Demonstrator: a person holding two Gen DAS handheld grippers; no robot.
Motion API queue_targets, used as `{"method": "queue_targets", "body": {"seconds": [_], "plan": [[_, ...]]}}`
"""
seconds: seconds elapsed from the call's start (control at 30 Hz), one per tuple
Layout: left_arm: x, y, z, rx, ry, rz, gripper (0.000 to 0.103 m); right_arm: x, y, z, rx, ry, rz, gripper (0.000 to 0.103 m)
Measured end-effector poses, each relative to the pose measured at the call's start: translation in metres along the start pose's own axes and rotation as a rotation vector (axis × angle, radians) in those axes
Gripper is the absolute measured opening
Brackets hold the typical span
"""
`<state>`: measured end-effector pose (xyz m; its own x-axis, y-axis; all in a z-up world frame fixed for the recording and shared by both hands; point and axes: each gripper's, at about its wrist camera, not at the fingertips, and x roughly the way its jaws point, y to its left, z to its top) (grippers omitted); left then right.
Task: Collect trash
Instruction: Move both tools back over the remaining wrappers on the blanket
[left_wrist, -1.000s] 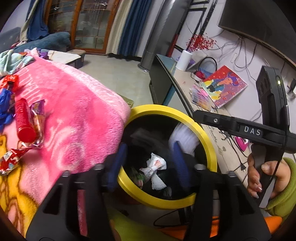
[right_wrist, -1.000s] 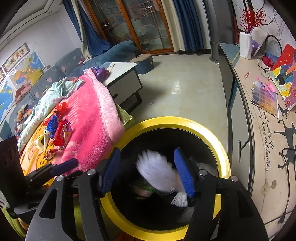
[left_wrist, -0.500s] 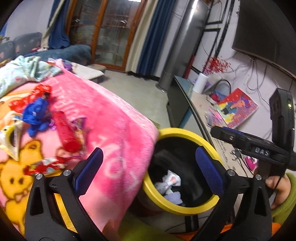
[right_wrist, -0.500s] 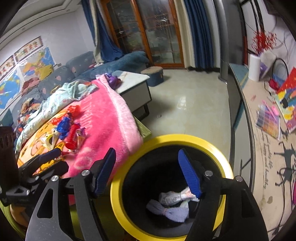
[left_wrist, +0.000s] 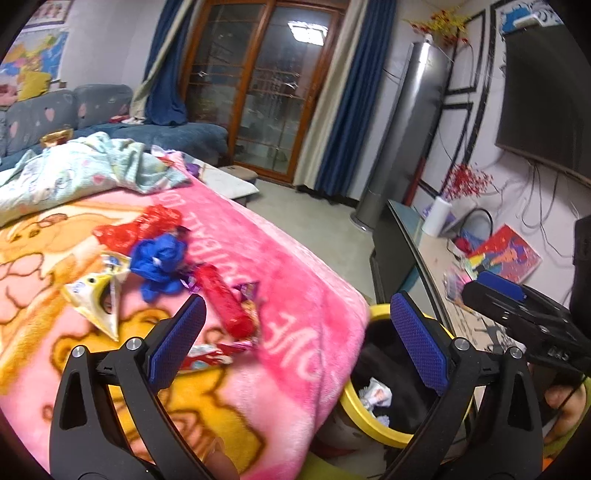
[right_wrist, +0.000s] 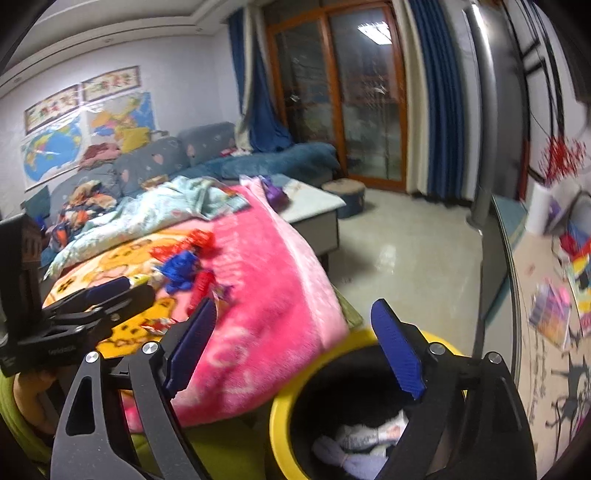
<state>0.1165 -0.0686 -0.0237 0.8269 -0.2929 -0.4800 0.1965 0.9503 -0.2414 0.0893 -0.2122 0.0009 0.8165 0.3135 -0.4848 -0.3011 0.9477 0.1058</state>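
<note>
Two grippers are seen spread wide, with nothing caught between the blue pads of either. The left gripper is held above the edge of a pink blanket, its jaws having just been opened to their fullest and now empty. The right gripper is held over the yellow-rimmed bin, and its jaws have likewise just been opening, with no item between them. Crumpled white and pale wrappers are seen lying at the bottom of the bin, which stands just beside the blanket's hanging edge. More trash is left scattered on the blanket: a red tube-shaped packet, a crumpled blue wrapper, a red foil wrapper and a torn yellow-and-white packet, all lying close together. A small red-and-white wrapper is seen near the left gripper's left pad. A green sleeve is visible behind the left gripper in the right wrist view.
</note>
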Motion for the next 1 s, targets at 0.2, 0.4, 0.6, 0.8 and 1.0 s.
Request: {"method": "queue_targets", "body": {"seconds": [0.2, 0.4, 0.6, 0.8, 1.0], "plan": [[-0.016, 0.019, 0.007, -0.024, -0.055, 0.051, 0.092, 0.002, 0.026, 0.011, -0.051, -0.028, 0.053, 0.084], [-0.032, 0.036, 0.012, -0.054, -0.095, 0.094, 0.092, 0.006, 0.048, 0.015, -0.085, -0.032, 0.092, 0.084], [-0.043, 0.054, 0.016, -0.090, -0.123, 0.127, 0.092, 0.013, 0.073, 0.020, -0.122, -0.030, 0.141, 0.084], [-0.051, 0.072, 0.018, -0.124, -0.140, 0.158, 0.092, 0.021, 0.097, 0.020, -0.168, -0.014, 0.189, 0.084], [-0.060, 0.092, 0.019, -0.168, -0.159, 0.196, 0.092, 0.031, 0.114, 0.018, -0.192, 0.020, 0.225, 0.084]]}}
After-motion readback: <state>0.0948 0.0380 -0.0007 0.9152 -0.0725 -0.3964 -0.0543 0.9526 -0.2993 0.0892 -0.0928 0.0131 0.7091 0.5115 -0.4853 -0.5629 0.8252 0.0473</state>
